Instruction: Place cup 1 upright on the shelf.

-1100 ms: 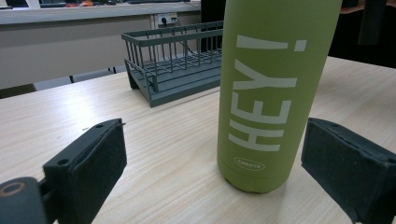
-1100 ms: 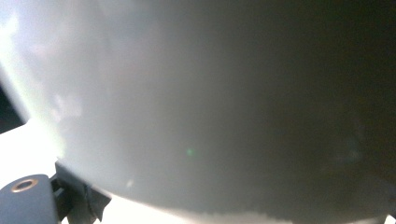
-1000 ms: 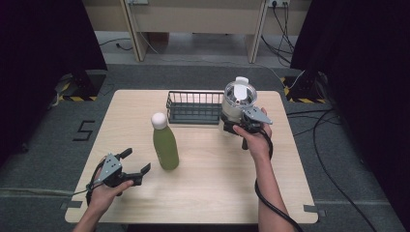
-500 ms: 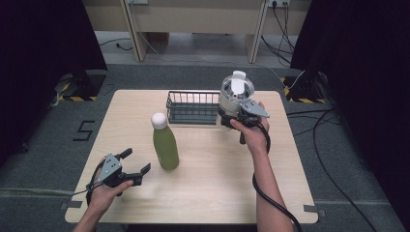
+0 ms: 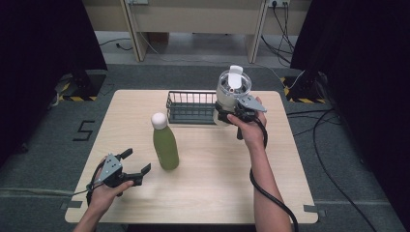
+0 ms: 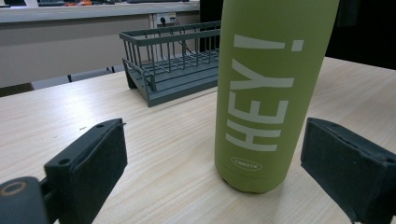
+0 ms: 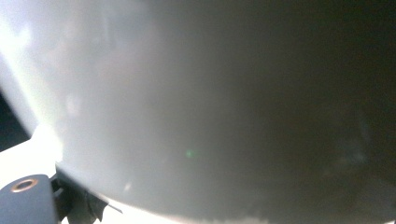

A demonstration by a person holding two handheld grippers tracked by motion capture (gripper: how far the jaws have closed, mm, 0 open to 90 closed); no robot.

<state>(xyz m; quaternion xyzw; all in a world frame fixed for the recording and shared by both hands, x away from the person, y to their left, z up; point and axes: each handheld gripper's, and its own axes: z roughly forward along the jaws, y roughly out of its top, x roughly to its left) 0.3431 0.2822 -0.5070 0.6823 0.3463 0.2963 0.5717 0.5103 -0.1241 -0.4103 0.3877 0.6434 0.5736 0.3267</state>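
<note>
A white tumbler (image 5: pixel 231 94) with a clear lid and a white flip tab is gripped low on its body by the right hand-held gripper (image 5: pixel 226 116); the jaws are closed against its sides, and the pale curved wall (image 7: pixel 196 107) is seen pressed right up against that gripper's camera. The tumbler is held upright, and its base is seen at the right end of a dark wire basket (image 5: pixel 191 107), which lies just to the left of the right hand-held gripper. Whether the base touches the counter (image 5: pixel 212 188) cannot be told. The person's right hand (image 5: pixel 249 128) is wrapped around the gripper's handle, just behind the jaws.

Well away from it, at the near left corner of the counter, the left hand-held gripper (image 5: pixel 135 162) is held in the left hand (image 5: pixel 104 186). Its jaws are spread wide and nothing is held or touched by them. A green bottle (image 6: pixel 268 93) with a white cap, lettered "HEY!", stands upright just ahead of the open jaws, nearer the jaw seen at the right in the left gripper view, with clear counter between the pads and the bottle. The wire basket is seen farther ahead of that gripper, beyond the bottle.
</note>
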